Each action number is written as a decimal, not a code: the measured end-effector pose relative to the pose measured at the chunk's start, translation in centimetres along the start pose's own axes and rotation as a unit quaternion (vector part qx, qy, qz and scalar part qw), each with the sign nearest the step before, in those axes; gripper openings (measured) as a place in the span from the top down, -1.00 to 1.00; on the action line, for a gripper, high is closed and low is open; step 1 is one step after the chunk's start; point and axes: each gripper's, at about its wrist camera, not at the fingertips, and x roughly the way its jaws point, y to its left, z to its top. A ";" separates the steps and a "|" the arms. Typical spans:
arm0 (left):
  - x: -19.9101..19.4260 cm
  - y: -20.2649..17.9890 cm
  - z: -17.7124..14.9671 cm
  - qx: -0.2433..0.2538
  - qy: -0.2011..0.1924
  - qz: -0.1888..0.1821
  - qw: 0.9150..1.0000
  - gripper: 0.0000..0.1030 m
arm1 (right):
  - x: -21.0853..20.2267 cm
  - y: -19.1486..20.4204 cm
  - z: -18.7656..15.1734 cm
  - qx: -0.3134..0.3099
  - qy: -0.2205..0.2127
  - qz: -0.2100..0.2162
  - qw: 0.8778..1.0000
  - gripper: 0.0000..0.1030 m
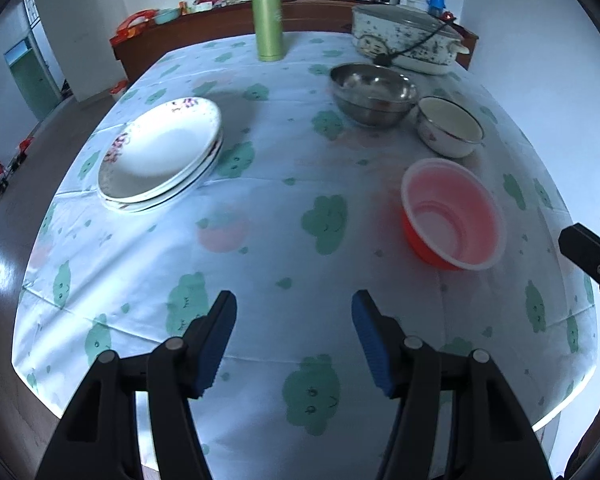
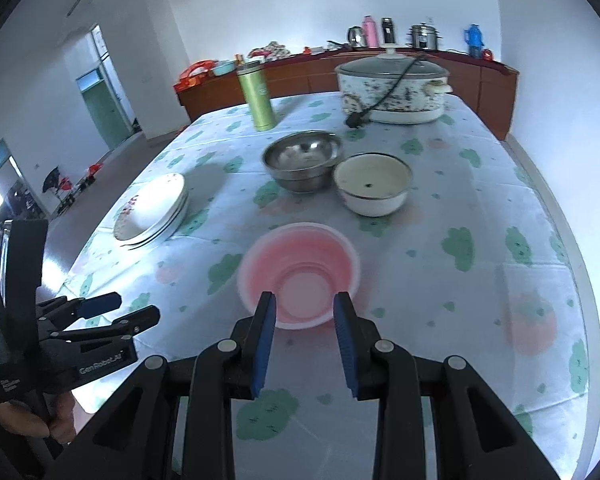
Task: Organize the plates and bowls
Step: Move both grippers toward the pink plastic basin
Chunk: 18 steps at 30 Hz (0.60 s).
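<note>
Both sets of jaws stand spread with nothing between the pads: the left gripper [image 1: 294, 300] hangs over bare tablecloth [image 1: 260, 264], and the right gripper [image 2: 305, 300] hangs just short of the red plastic bowl [image 2: 298, 272], whose near rim shows in the gap between its blue pads [image 2: 266, 332] without touching them. Taking the red plastic bowl as the landmark, the left gripper [image 2: 116, 312] sits to its left at the near table edge, held in a hand [image 2: 24, 416]. Beyond and left of the red bowl, well apart from it, lies a stack of white floral plates [image 1: 160, 156]. Directly beyond the red bowl sits a white enamel bowl [image 2: 372, 188], with a steel bowl [image 2: 304, 160] just beside it on the left. Farther beyond the red bowl stand a green flask [image 2: 258, 96], upright, and a lidded electric cooker [image 2: 392, 84] with its cord draped over the lid. Behind the table runs a wooden sideboard [image 2: 300, 76] carrying kettles and flasks.
</note>
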 end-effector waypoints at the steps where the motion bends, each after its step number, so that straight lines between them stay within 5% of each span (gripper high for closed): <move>1: -0.1 -0.1 0.2 -0.001 -0.002 -0.001 1.000 -0.18 | -0.2 -0.4 -0.1 0.004 -0.002 -0.004 1.000 0.37; 18: 0.4 -1.3 2.7 0.013 -0.016 -0.008 1.000 -0.18 | 0.1 -3.6 1.5 0.029 -0.023 -0.031 0.999 0.37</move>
